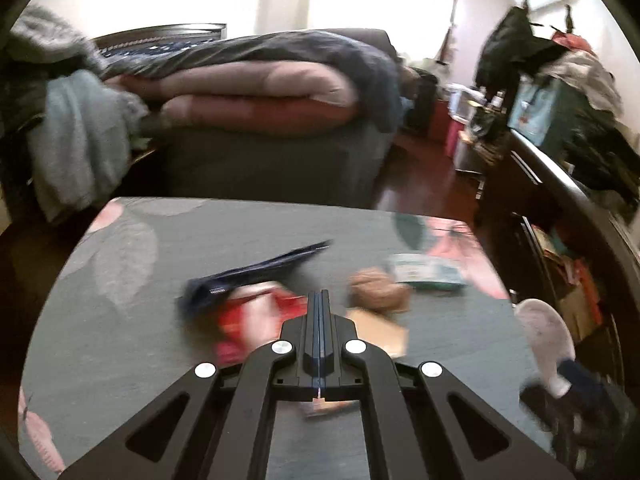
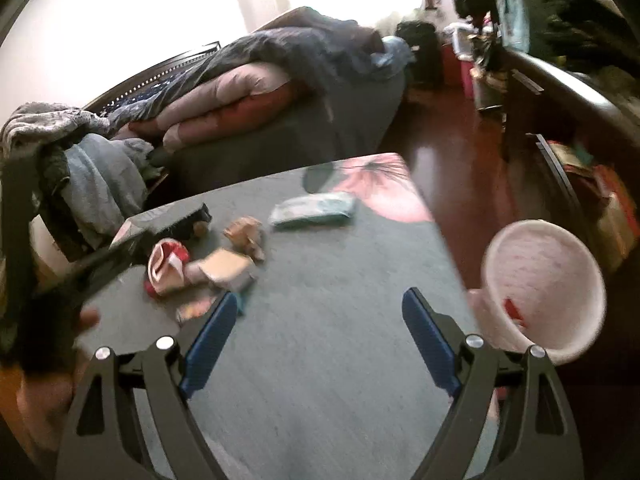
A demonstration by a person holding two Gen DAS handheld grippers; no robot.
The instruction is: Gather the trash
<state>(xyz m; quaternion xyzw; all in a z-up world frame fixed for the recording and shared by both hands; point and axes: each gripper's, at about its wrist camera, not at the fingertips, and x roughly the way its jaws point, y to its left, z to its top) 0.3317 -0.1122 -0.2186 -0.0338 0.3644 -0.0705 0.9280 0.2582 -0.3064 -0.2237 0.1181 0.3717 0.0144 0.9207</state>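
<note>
Crumpled red-and-white wrapper [image 2: 168, 272] lay left of and beyond the wide-open, empty right gripper [image 2: 320, 320]; shut left gripper [image 1: 319, 296] nearer, seemingly empty.

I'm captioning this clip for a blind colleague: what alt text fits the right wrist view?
An open right claw hovers over a grey table strewn with trash: a red-and-white wrapper, brown crumpled paper and a teal packet. A pink bin stands beside the table's right edge.

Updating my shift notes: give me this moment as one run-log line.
left gripper: shut, empty | right gripper: open, empty | trash: red wrapper, brown wad on table | pink bin: beside table
</note>
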